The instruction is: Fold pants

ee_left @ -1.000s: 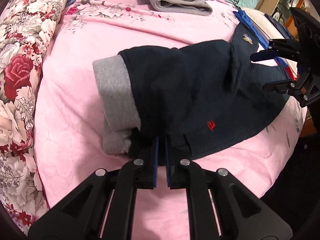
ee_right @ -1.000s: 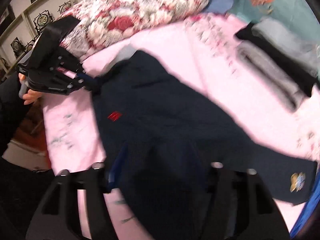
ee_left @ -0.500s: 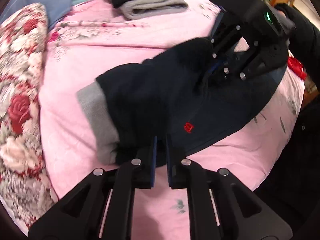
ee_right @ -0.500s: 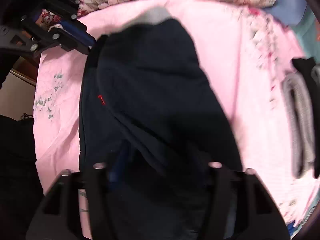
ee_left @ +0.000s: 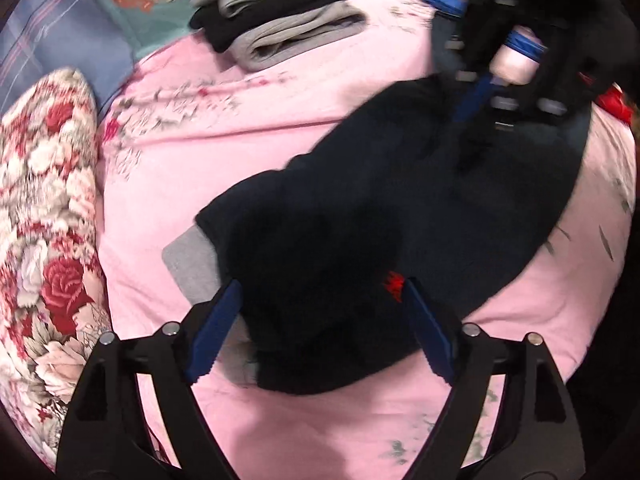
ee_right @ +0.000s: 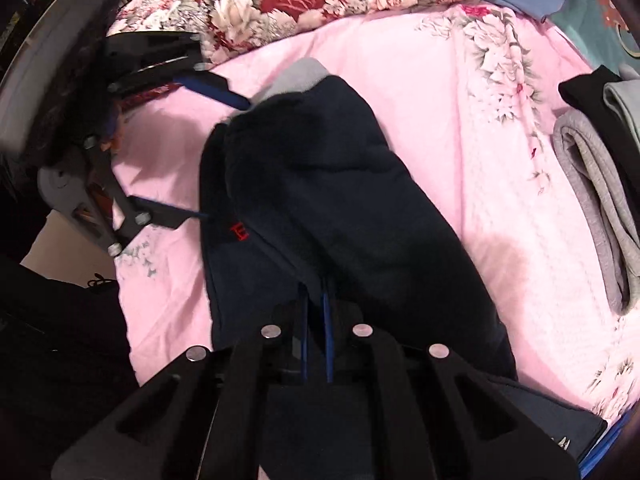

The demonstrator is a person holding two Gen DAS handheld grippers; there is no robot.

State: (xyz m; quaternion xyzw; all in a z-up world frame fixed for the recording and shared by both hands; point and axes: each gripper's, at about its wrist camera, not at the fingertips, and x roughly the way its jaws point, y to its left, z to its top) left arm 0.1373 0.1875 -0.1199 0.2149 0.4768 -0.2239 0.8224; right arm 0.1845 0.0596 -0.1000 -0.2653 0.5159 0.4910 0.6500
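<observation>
Left gripper (ee_left: 320, 320) has just let go: a second ago its jaws were pressed together on the near edge of the navy pants (ee_left: 360, 220), now they stand spread wide with the folded end lying between and just past the blue pads (ee_left: 214, 322), nothing pinched. Right gripper (ee_right: 316, 320) has swung over from the far side and now has its jaws nearly together on a fold of the dark cloth, looks like it is pinching the pants, contact partly hidden. Pants lie doubled over on the pink bedspread (ee_left: 240, 120), grey lining (ee_left: 192, 264) poking out at the left end, red logo (ee_left: 392, 286) close to the left gripper's right pad. Judging from this, one fold is laid down and released, right side probably next to set down or smooth. Folded clothes stack (ee_left: 280, 12) sits well apart at the back, floral pillow (ee_left: 44, 200) to the left
</observation>
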